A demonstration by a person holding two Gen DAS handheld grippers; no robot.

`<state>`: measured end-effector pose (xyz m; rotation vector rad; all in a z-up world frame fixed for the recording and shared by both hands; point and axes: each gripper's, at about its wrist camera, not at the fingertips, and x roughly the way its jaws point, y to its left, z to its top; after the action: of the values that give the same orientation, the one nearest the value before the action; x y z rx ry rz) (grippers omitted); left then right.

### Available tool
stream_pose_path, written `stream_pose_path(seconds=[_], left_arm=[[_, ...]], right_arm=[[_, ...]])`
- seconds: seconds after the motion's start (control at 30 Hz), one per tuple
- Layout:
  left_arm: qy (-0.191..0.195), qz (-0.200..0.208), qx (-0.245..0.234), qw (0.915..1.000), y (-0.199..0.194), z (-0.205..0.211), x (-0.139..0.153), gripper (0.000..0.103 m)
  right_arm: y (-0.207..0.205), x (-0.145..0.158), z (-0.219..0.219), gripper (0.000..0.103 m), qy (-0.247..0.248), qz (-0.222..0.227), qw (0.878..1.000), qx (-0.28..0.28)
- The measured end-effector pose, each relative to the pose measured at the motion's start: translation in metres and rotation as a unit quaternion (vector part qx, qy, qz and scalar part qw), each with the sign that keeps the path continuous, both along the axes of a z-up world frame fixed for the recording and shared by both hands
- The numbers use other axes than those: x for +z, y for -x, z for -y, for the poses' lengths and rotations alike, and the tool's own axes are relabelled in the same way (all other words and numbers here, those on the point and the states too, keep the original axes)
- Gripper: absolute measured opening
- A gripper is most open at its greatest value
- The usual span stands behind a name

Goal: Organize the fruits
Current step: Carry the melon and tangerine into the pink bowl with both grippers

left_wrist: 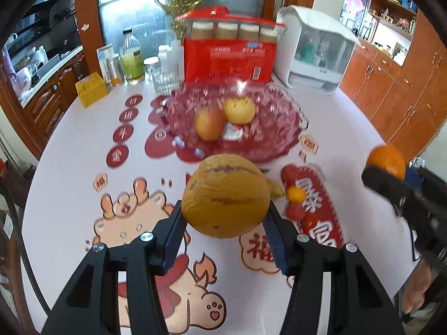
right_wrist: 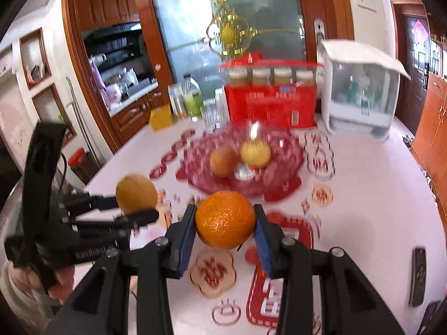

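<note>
Two fruits already lie in the glass bowl: a smooth apple and a pebbly yellow citrus. The left gripper has its fingers clamped on a dull, scarred yellow-brown fruit; the right gripper pinches a glossy, dimpled orange. Both hang above the desk, short of the bowl. Small red and orange fruits are left on the desk.

room: kitchen-dining | frosted glass door centre-back | wooden cabinets right of door | daylight through glass
</note>
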<state>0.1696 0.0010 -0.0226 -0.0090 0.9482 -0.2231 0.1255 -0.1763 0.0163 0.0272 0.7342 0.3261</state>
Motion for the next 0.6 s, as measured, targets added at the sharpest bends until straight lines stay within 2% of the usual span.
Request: stream_pose_path(seconds=[0.37, 0.47, 0.6], left_arm=[[-0.009, 0.044, 0.003, 0.999, -0.043, -0.005, 0.086, 0.053], [-0.02, 0.047, 0.003, 0.9987, -0.059, -0.002, 0.098, 0.053], [-0.039, 0.044, 0.008, 0.9982, -0.086, 0.004, 0.097, 0.053]], right_arm=[[-0.067, 0.103, 0.007, 0.04, 0.002, 0.038, 0.999, -0.03], [-0.089, 0.116, 0.011, 0.04, 0.005, 0.031, 0.999, -0.041], [-0.123, 0.111, 0.011, 0.04, 0.015, 0.008, 0.999, -0.049]])
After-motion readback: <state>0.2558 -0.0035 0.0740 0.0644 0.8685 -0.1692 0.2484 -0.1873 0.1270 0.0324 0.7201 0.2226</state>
